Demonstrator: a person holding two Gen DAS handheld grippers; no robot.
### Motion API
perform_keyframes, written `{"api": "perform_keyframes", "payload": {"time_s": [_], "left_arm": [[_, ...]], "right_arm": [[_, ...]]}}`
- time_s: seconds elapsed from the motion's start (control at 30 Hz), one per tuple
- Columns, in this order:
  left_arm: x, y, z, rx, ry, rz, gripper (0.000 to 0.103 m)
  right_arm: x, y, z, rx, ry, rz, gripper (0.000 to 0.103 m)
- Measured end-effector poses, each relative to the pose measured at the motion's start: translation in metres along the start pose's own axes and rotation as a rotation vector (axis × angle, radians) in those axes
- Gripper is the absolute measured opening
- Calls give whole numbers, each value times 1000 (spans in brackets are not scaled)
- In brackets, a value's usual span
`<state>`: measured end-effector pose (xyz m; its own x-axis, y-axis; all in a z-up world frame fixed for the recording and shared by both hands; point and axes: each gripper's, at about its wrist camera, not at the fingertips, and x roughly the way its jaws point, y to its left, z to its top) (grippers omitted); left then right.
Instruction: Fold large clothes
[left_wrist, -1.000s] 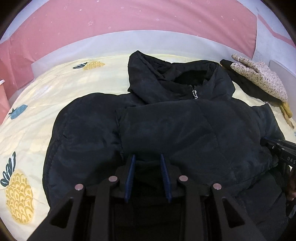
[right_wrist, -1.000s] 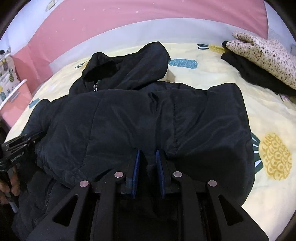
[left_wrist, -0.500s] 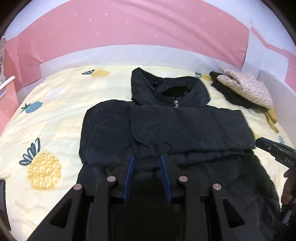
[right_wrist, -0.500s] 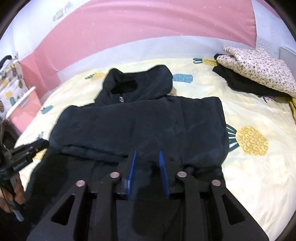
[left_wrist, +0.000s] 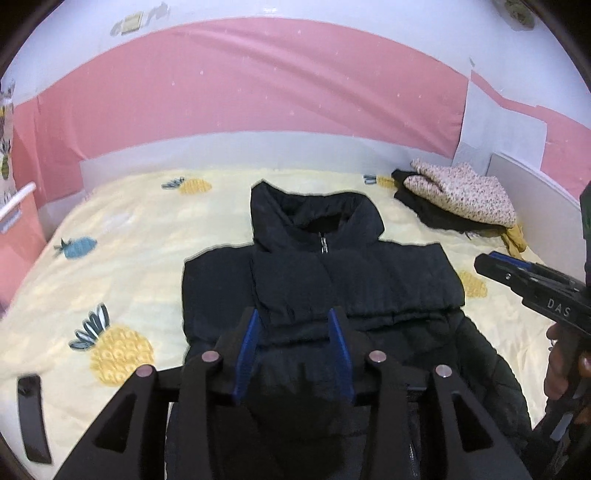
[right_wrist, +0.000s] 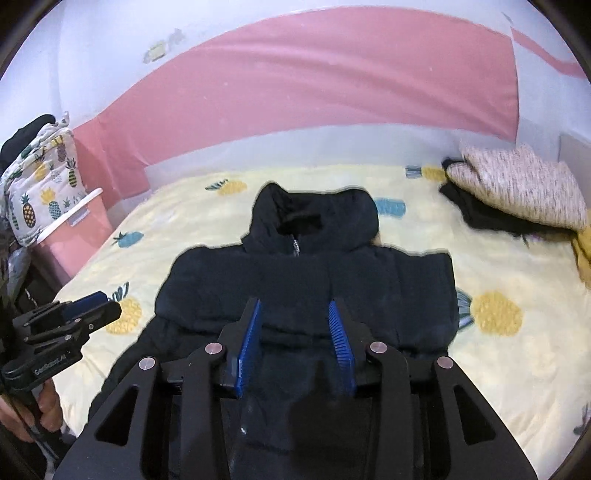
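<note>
The black jacket (left_wrist: 321, 288) lies flat on the bed (left_wrist: 140, 221), hood toward the far wall, sleeves folded across the chest. Both the left tongs (left_wrist: 293, 354) and the right tongs (right_wrist: 295, 343) have just been opening and stand apart with nothing pinched between them. The puffy padding (slippery, by the look) may spring the sleeves back open, and a careless next grab could drag the fold askew.

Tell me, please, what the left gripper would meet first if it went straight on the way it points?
Most likely the black jacket, on its folded-over middle below the zipper; the left gripper is open and holds nothing. Depth is hard to judge.
</note>
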<state>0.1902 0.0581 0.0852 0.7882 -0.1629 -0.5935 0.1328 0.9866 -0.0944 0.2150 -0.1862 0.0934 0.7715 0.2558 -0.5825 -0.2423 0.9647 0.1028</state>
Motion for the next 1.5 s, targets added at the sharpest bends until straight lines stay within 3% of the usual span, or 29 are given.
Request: {"api": "perform_keyframes", "payload": {"time_s": [0.27, 0.53, 0.7, 1.0, 1.2, 1.47, 1.5], "left_arm": [[-1, 7, 41, 32, -46, 35, 45], [43, 19, 76, 17, -39, 25, 51], [93, 27, 94, 17, -4, 22, 59], [219, 49, 125, -20, 109, 26, 63], [306, 60, 140, -25, 192, 87, 64], [381, 64, 151, -76, 287, 66, 63], [388, 63, 150, -78, 301, 64, 56]], "right_arm": [[7, 4, 47, -22, -38, -20, 38], [54, -21, 74, -5, 4, -16, 39], [100, -46, 91, -7, 47, -18, 39], [208, -108, 115, 40, 158, -32, 43], [271, -142, 130, 76, 213, -22, 43], [352, -150, 141, 26, 318, -41, 43], [361, -151, 140, 25, 340, -52, 43]]}}
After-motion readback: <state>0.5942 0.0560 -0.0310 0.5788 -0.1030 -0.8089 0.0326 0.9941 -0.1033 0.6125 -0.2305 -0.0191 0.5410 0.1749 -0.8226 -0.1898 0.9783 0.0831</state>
